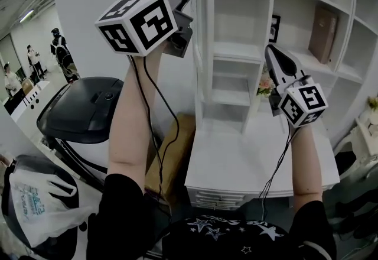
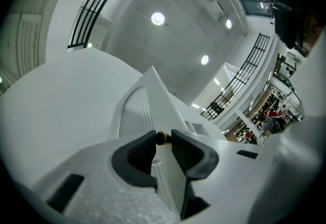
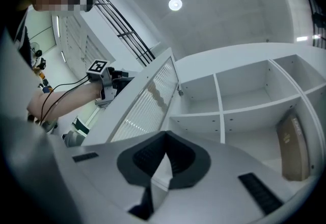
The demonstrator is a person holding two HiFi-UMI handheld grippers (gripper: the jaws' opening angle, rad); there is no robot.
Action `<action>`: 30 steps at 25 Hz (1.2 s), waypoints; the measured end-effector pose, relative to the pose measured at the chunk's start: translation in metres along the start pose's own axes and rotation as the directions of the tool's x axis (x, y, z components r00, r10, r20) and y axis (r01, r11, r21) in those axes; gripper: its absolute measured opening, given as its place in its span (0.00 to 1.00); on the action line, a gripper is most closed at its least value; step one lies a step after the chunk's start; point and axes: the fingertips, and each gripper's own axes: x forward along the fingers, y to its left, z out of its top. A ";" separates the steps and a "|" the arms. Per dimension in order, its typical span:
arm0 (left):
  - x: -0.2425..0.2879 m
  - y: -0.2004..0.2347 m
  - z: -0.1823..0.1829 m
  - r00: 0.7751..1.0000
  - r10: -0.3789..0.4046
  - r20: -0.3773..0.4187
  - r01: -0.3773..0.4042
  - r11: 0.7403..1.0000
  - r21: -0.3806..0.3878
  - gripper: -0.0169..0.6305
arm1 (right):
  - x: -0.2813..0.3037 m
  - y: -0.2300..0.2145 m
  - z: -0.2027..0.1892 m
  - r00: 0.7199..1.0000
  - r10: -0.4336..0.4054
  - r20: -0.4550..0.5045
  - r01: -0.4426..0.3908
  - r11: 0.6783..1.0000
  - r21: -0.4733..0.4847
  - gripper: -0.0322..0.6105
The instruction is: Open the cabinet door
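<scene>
Left claw [image 2: 163, 136] is clasped on the small brass knob [image 2: 160, 138] at the free edge of the cabinet door [image 3: 145, 108], so that hand has the job, while the right claw [image 3: 166, 134], clenched on nothing, hovers well apart before the open shelves [image 3: 244, 108]. The ribbed-panel door stands upright, swung wide to the left of the shelves, so any further pull looks to run leftward, away from the cabinet. Further back a brown book [image 3: 293, 149] leans in a compartment, its cover mark too faint to read.
</scene>
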 end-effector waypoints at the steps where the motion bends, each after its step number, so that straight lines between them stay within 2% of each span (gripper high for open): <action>1: -0.006 0.005 0.002 1.000 0.000 0.003 0.000 1.000 -0.016 0.18 | 0.001 0.007 -0.001 1.000 -0.001 -0.004 0.001 1.000 0.003 0.06; 3: -0.017 0.017 0.007 1.000 0.016 0.014 -0.016 0.999 -0.038 0.18 | 0.001 0.020 -0.001 1.000 -0.004 -0.011 0.004 1.000 0.011 0.06; 8: -0.039 0.043 0.017 0.998 0.070 0.009 -0.070 0.997 -0.013 0.14 | 0.003 0.048 -0.004 0.999 -0.001 -0.041 0.001 1.000 0.014 0.06; 13: -0.050 0.058 0.015 0.997 0.083 0.005 -0.082 0.994 -0.075 0.13 | -0.003 0.069 -0.008 0.997 -0.004 -0.075 0.006 1.000 0.021 0.06; 19: -0.049 0.059 0.017 0.995 0.099 -0.004 -0.099 0.993 -0.061 0.13 | -0.005 0.078 -0.004 0.996 -0.010 -0.087 0.011 1.000 0.015 0.06; 22: -0.057 0.062 0.016 0.991 0.134 0.001 -0.134 0.990 -0.040 0.07 | -0.010 0.084 -0.003 0.995 -0.009 -0.099 0.010 1.000 0.006 0.06; 25: -0.072 0.063 0.016 0.987 0.162 0.025 -0.161 0.987 -0.024 0.06 | -0.018 0.089 -0.001 0.993 -0.013 -0.115 0.010 1.000 -0.026 0.06; 30: -0.091 0.054 0.004 0.989 0.147 -0.001 -0.147 0.988 -0.050 0.06 | -0.024 0.091 0.006 0.993 -0.035 -0.112 0.033 0.999 -0.023 0.06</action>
